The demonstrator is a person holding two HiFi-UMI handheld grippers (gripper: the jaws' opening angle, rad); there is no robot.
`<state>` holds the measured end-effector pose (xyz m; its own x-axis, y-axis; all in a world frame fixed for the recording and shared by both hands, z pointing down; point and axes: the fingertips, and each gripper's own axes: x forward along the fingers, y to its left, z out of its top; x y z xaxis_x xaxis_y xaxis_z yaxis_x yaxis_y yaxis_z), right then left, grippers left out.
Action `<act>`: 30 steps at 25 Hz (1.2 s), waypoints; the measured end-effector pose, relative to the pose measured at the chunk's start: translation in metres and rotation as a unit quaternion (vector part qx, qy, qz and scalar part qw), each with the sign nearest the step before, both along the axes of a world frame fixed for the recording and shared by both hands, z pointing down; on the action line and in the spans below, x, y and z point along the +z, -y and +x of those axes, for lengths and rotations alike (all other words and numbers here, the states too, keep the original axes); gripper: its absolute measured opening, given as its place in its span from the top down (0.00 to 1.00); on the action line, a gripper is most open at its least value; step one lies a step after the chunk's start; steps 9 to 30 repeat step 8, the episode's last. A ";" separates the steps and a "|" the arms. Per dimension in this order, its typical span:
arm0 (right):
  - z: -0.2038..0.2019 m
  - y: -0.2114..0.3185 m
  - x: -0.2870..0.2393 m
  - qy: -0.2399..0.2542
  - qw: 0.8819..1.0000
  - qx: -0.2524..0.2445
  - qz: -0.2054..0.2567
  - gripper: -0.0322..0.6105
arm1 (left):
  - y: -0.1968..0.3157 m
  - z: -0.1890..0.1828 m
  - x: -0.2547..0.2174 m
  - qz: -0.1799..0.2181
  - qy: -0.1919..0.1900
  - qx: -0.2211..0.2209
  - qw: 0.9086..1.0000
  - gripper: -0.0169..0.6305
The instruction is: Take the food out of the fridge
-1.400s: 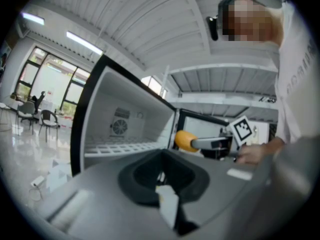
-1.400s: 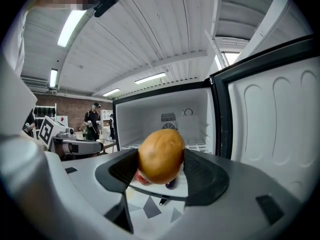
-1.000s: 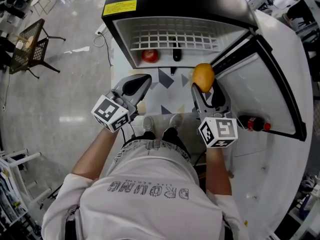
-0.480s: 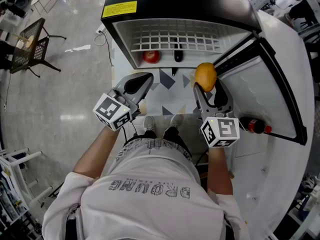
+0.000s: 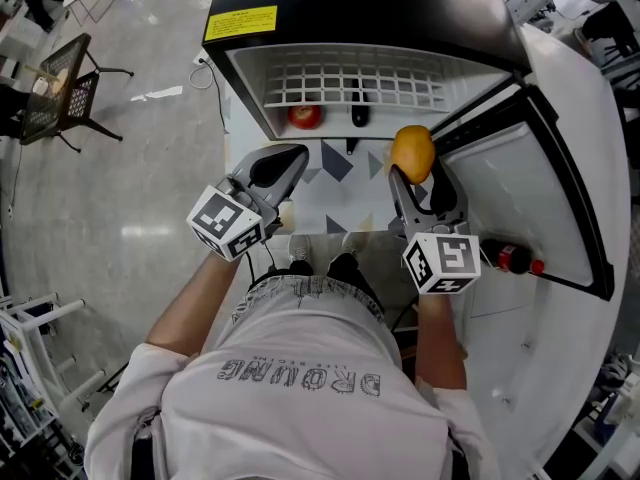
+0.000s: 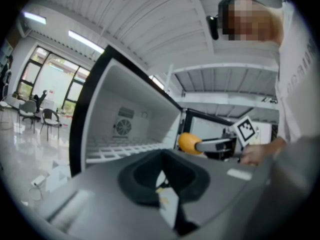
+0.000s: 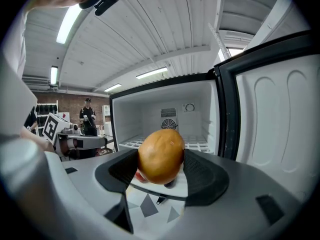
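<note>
The open fridge (image 5: 236,68) has a white wire shelf (image 5: 350,76). On a lower level sit a red apple (image 5: 304,116) and a small dark object (image 5: 360,116). My right gripper (image 5: 414,168) is in front of the fridge, shut on an orange (image 5: 413,152). In the right gripper view the orange (image 7: 161,155) fills the gap between the pads, and a bit of the apple (image 7: 140,176) shows behind it. My left gripper (image 5: 280,164) is level with it at the left, shut and empty. In the left gripper view, it (image 6: 162,181) sees the orange (image 6: 189,143).
The fridge door (image 5: 520,183) stands open at the right, with a red-capped dark bottle (image 5: 510,258) in its rack. A patterned mat (image 5: 335,193) lies on the floor before the fridge. A black chair (image 5: 60,93) stands far left. Another person (image 7: 89,116) is in the background.
Almost nothing: both grippers keep their places before the fridge, the right one still shut on the orange. Only the view has shifted slightly.
</note>
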<state>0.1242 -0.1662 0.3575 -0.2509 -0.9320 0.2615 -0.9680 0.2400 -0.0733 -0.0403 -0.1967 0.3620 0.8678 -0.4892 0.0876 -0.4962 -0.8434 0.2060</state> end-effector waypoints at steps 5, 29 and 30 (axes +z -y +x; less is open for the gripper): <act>0.000 0.006 0.002 0.003 1.000 0.000 -0.002 0.51 | 0.003 0.002 0.003 -0.003 0.000 0.003 1.000 0.96; 0.000 0.010 0.003 0.004 1.000 0.000 -0.002 0.51 | 0.007 0.003 0.004 -0.003 0.001 0.003 1.000 0.96; 0.000 0.010 0.003 0.004 1.000 0.000 -0.002 0.51 | 0.007 0.003 0.004 -0.003 0.001 0.003 1.000 0.96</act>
